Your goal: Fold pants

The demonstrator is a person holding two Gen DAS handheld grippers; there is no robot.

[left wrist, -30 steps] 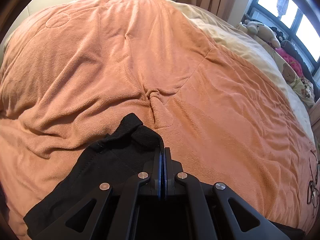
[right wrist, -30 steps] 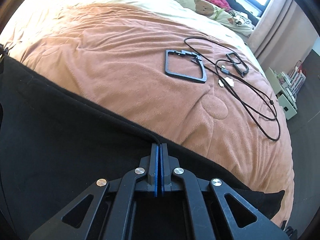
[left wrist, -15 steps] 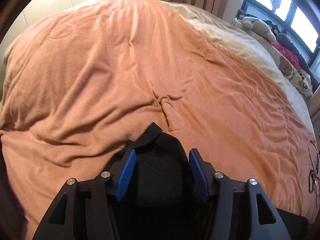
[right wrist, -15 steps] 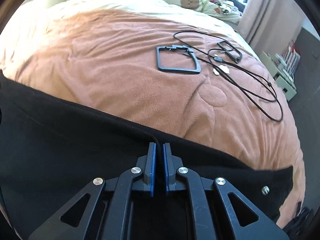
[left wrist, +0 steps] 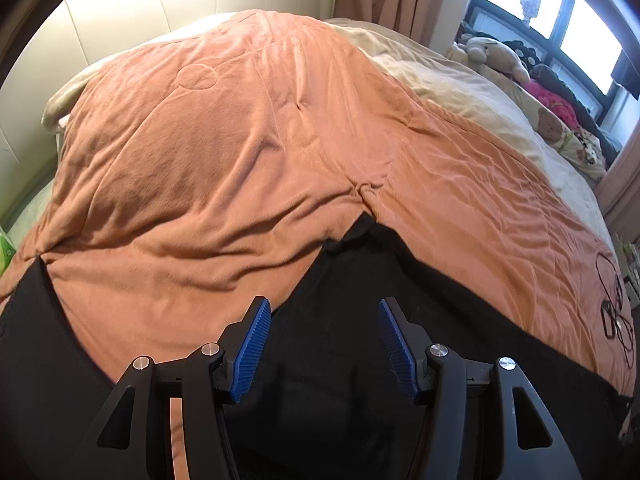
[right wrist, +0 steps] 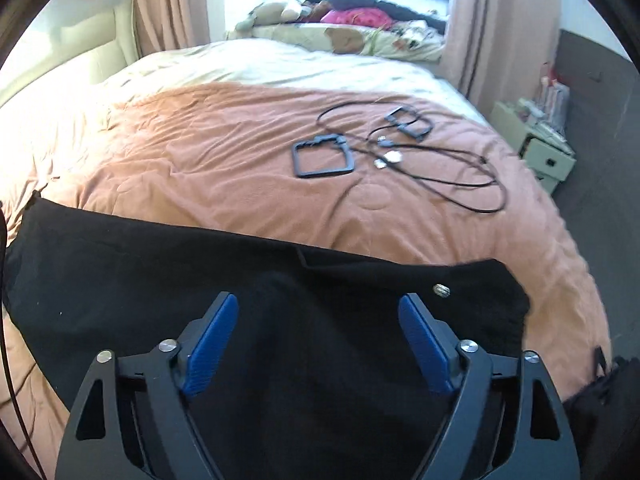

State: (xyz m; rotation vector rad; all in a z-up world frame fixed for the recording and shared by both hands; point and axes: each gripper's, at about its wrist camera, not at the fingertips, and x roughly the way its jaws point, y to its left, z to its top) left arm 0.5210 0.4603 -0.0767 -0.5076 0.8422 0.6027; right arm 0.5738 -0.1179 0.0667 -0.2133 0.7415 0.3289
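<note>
Black pants (left wrist: 360,300) lie flat on the orange blanket (left wrist: 240,140) of a bed. In the right wrist view the pants (right wrist: 200,272) stretch across the lower frame, waistband end with a metal button (right wrist: 441,290) at the right. My left gripper (left wrist: 322,342) is open and empty above the pants' pointed fabric end. My right gripper (right wrist: 318,344) is open and empty above the waist part. Both hover a little over the cloth.
A black square frame (right wrist: 323,155) and tangled black cables (right wrist: 440,160) lie on the blanket beyond the pants. Plush toys and clothes (right wrist: 340,16) pile by the window. A padded headboard (left wrist: 160,8) stands at the back. A small drawer unit (right wrist: 536,152) stands right of the bed.
Both grippers were shut on the pants one second ago. They have opened, let the cloth go and pulled back upward; the pants now lie on the blanket.
</note>
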